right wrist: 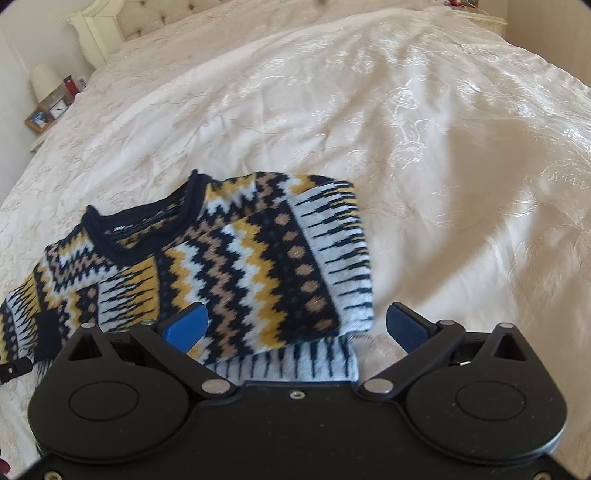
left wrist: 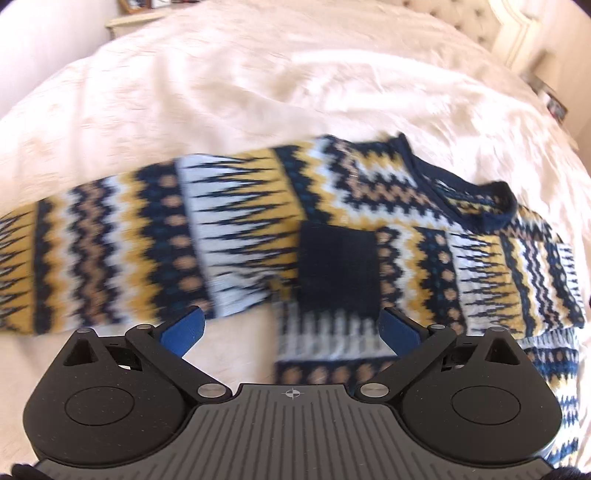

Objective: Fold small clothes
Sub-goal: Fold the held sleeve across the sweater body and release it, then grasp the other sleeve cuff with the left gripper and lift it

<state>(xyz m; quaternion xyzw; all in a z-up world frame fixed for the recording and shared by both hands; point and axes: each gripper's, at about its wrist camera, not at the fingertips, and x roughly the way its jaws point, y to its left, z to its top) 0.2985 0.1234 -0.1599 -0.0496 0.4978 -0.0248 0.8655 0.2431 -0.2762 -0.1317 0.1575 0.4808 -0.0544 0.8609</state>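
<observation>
sweater (right wrist: 207,266) flat on bed (right wrist: 424,147), collar toward headboard (right wrist: 110,33) | both grippers' fingers spread

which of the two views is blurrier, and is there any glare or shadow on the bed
Left wrist view: the sweater is smeared by motion blur, its zigzags streaked, and the bedspread looks soft. Right wrist view: sharper, the knit pattern crisp; sheen glares off the embroidered cover at upper right, and a soft shadow falls across it right of the sweater. Both views curve at the edges from the fisheye.
</observation>
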